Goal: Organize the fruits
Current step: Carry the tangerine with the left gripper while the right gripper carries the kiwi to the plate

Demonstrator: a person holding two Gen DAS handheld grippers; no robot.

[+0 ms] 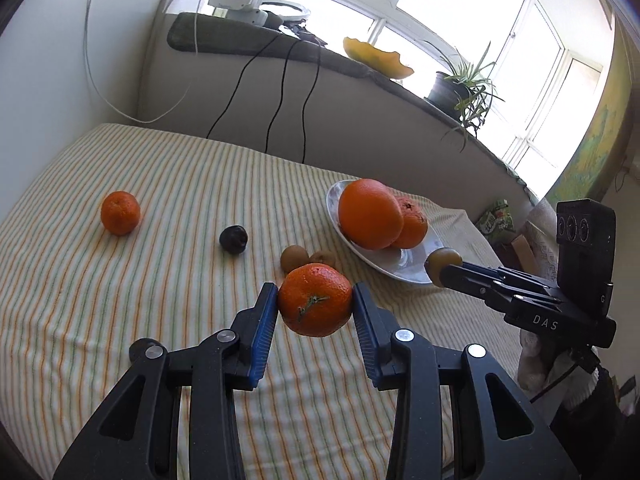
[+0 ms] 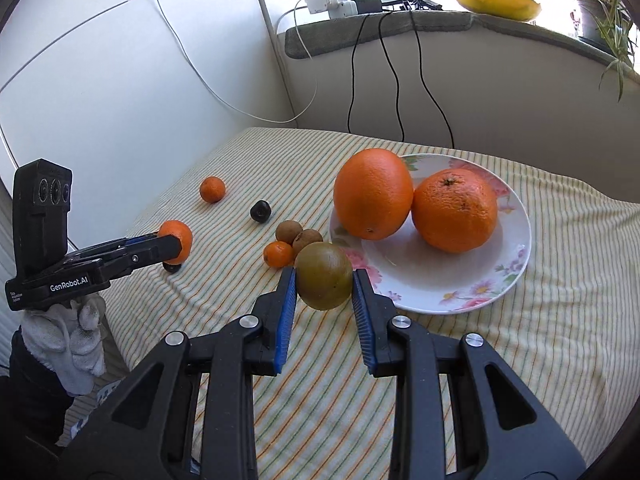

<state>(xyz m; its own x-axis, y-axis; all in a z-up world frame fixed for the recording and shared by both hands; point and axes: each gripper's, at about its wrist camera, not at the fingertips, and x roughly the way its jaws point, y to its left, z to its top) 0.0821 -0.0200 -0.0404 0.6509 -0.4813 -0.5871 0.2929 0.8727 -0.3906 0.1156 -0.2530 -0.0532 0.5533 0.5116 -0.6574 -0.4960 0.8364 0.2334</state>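
Right tongs [image 2: 324, 280] pinching a brown-green fruit [image 2: 324, 276], held just off the near-left rim of the plate [image 2: 516, 248]; nearer of the two. Left tongs [image 1: 315, 300] pinching a mandarin [image 1: 315, 300] farther left, above the striped bed cover [image 1: 120, 300]. Plate lies right of both.

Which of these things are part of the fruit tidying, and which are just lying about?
Part of the job:
- mandarin in the left claw
- kiwi in the right claw
- plate with two oranges
- loose fruit on the cloth: small mandarin, dark plum, brown fruits

Just lying about:
- pot plant
- yellow dish
- cables
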